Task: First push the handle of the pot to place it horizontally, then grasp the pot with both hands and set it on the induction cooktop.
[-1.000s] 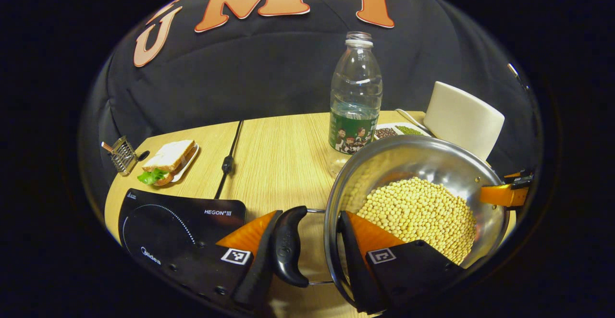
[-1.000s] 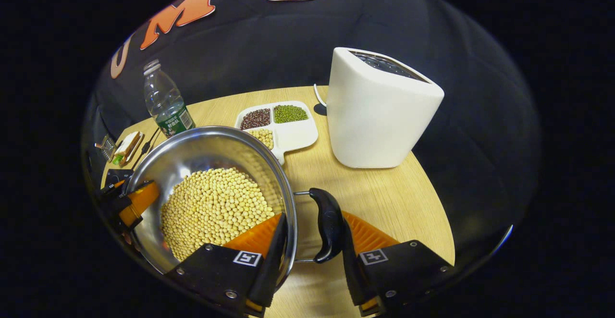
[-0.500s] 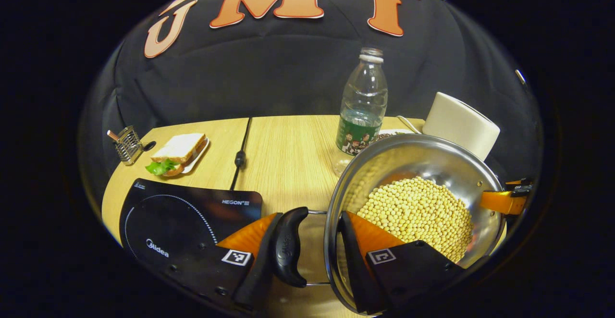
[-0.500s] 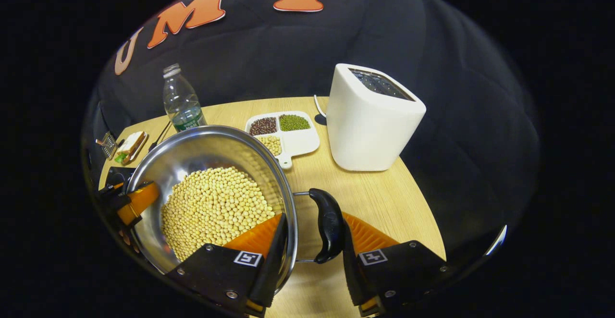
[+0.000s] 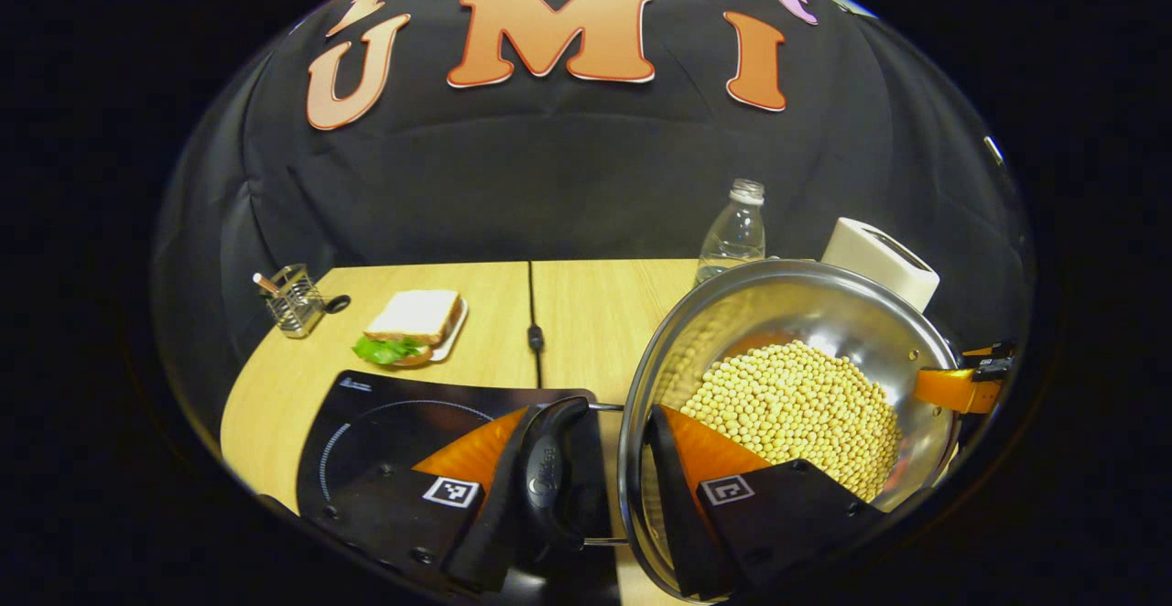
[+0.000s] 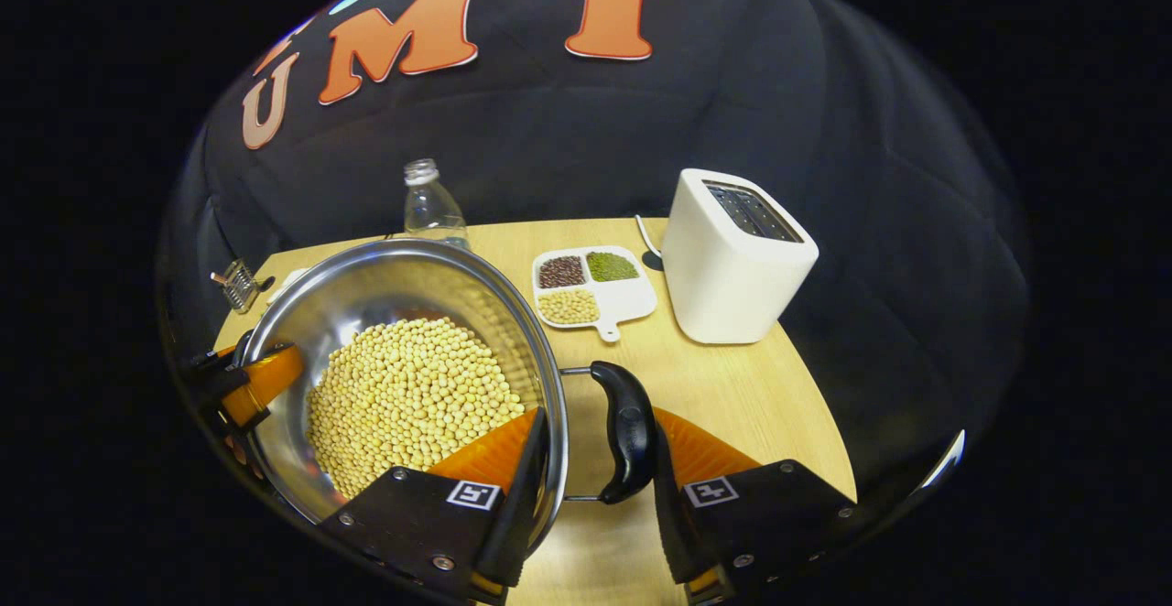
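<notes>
A steel pot [image 5: 806, 308] full of soybeans [image 5: 797, 405] hangs between both grippers, above the wooden table. My left gripper [image 5: 593, 423] is shut on the pot's left side, one finger outside the black handle [image 5: 548, 482] and the other inside the rim. The black induction cooktop [image 5: 385, 414] lies just under that handle, left of the pot. In the right gripper view my right gripper [image 6: 595, 423] clamps the pot [image 6: 385, 281] at its other black handle [image 6: 627, 432] in the same way. Each gripper's orange finger appears across the pot in the other's view.
A plastic bottle [image 5: 735, 231] and a white toaster [image 6: 737, 258] stand behind the pot. Beside the toaster lies a divided tray of beans [image 6: 593, 286]. A sandwich on a plate [image 5: 412, 322], a wire holder [image 5: 293, 299] and a black cable [image 5: 534, 331] lie beyond the cooktop.
Both grippers have carried the pot up and to the left, away from the bottle and toaster. The cooktop now reaches under the left handle. The grips have not changed.
</notes>
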